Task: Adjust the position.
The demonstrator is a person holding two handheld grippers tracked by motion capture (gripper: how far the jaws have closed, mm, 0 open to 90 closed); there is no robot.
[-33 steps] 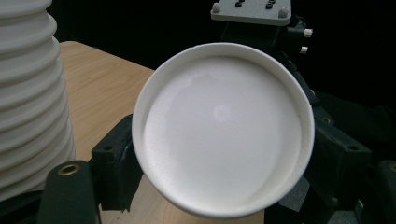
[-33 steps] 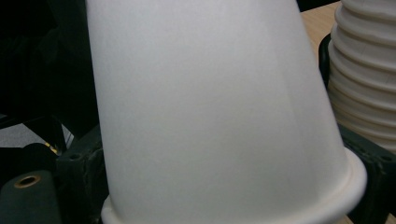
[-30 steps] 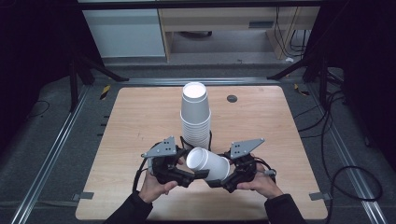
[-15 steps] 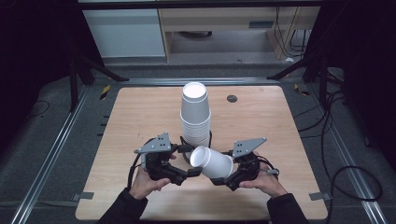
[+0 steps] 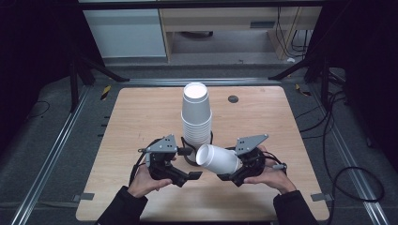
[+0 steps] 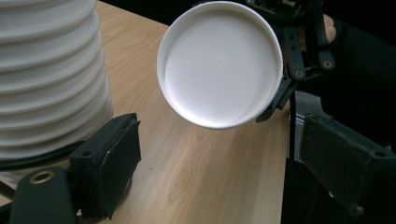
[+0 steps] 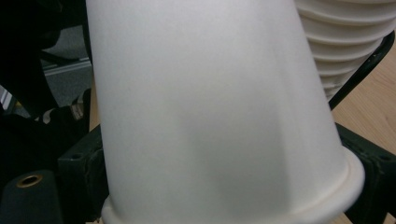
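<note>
A tall stack of white paper cups (image 5: pixel 196 117) stands upside down at the table's middle, with a black ring (image 5: pixel 210 138) around its base. My right gripper (image 5: pixel 233 165) is shut on a single white cup (image 5: pixel 218 159) near its rim. That cup lies sideways above the table with its closed bottom pointing left. In the right gripper view the cup (image 7: pixel 210 116) sits between both jaws, and the stack (image 7: pixel 345 42) is behind it. My left gripper (image 5: pixel 187 163) is open beside the stack's base. In its view the held cup's bottom (image 6: pixel 219 63) faces me and the stack (image 6: pixel 46 79) is at left.
The wooden table (image 5: pixel 141 112) has a small dark round hole (image 5: pixel 233 99) at the back right. Metal rails (image 5: pixel 56 140) run along both sides on the dark floor, with cables (image 5: pixel 347 173) at right. A cabinet (image 5: pixel 126 33) stands beyond the far edge.
My left gripper has drawn back to the left, away from the single cup. The right gripper has carried the cup slightly to the right.
</note>
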